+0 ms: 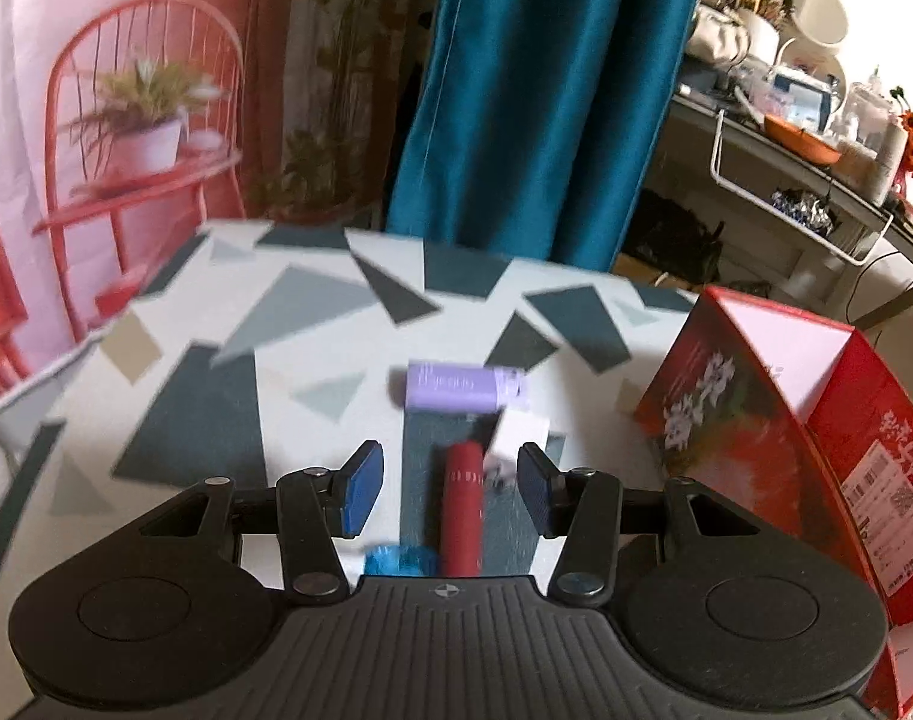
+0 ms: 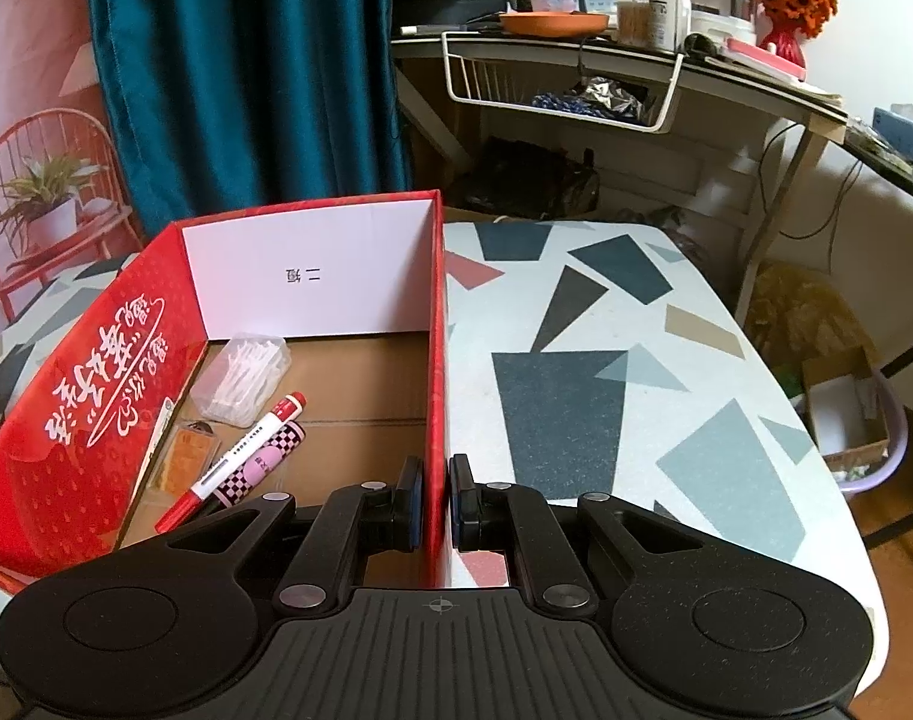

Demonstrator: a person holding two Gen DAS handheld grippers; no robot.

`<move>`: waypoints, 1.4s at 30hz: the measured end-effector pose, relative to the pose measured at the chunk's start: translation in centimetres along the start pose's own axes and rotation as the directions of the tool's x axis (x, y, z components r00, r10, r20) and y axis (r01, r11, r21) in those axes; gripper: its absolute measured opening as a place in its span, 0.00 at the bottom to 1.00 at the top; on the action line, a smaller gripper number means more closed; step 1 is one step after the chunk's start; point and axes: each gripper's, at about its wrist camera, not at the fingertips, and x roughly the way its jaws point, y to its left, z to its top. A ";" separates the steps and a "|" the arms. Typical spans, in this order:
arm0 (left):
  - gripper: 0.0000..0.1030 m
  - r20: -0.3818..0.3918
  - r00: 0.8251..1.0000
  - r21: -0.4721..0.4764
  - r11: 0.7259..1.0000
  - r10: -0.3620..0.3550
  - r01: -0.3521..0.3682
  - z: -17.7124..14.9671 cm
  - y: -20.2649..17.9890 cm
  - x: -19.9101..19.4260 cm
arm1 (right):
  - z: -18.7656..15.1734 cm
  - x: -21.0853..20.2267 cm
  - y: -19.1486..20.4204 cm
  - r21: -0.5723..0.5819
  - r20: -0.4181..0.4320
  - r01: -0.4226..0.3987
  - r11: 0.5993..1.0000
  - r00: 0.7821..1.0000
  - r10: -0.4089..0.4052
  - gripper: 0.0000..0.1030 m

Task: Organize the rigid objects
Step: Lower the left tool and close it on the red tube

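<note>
Two grippers at work, left gripper spread wide over a red tube on the table, purple box at twelve o'clock beyond it, right gripper clamped on the red box wall, marker inside at ten o'clock.

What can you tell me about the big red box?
The red box is an open-topped cardboard carton standing upright on the patterned table. Outside it is glossy red with white writing and, in the left view, white flowers; inside, the walls are white and the floor plain brown. Lying in it are a clear case of white sticks, a red-capped marker, a checkered tube and an orange tag. The right gripper pinches its near right wall.
</note>
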 end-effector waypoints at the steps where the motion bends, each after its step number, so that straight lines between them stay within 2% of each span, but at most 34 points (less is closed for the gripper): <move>1: 0.50 -0.007 1.000 -0.004 1.000 -0.002 0.002 -0.2 0.1 0.3 | -0.1 0.0 0.0 0.002 0.003 0.001 1.000 1.000 -0.001 0.08; 6: 0.49 -0.027 0.999 0.007 1.000 -0.018 0.018 -0.9 -0.2 1.7 | -0.1 0.0 -0.1 0.002 0.002 -0.002 1.000 1.000 0.002 0.08; 8: 0.44 -0.030 0.999 0.023 0.999 -0.030 0.031 -1.0 -0.5 2.6 | 0.0 0.0 0.0 -0.007 -0.003 -0.001 1.000 1.000 0.001 0.08; 15: 0.44 -0.129 0.991 0.090 0.995 -0.022 0.034 -2.5 -1.6 6.1 | 0.0 0.0 0.2 0.008 -0.003 0.007 1.000 1.000 -0.007 0.08; 19: 0.43 -0.145 0.989 0.085 0.996 -0.014 0.026 -3.1 -1.6 6.8 | 0.3 0.1 0.2 -0.001 -0.012 0.011 1.000 1.000 -0.011 0.08; 22: 0.26 -0.144 0.990 0.088 0.996 -0.006 0.018 -3.5 -1.7 6.9 | 0.3 0.1 0.3 -0.012 -0.014 0.014 1.000 1.000 -0.014 0.08; 23: 0.25 -0.140 0.990 0.093 0.996 -0.006 0.019 -3.7 -1.7 6.7 | 0.2 0.1 0.3 -0.008 -0.013 0.012 1.000 1.000 -0.012 0.08; 32: 0.24 -0.144 0.989 0.053 0.998 -0.011 0.019 -4.4 -1.7 5.9 | 0.2 0.1 0.3 -0.009 -0.010 0.014 1.000 1.000 -0.014 0.08; 42: 0.24 -0.165 0.986 0.070 0.998 0.010 0.002 -3.9 -2.1 7.0 | 0.2 0.1 0.3 -0.009 -0.012 0.007 1.000 1.000 -0.007 0.08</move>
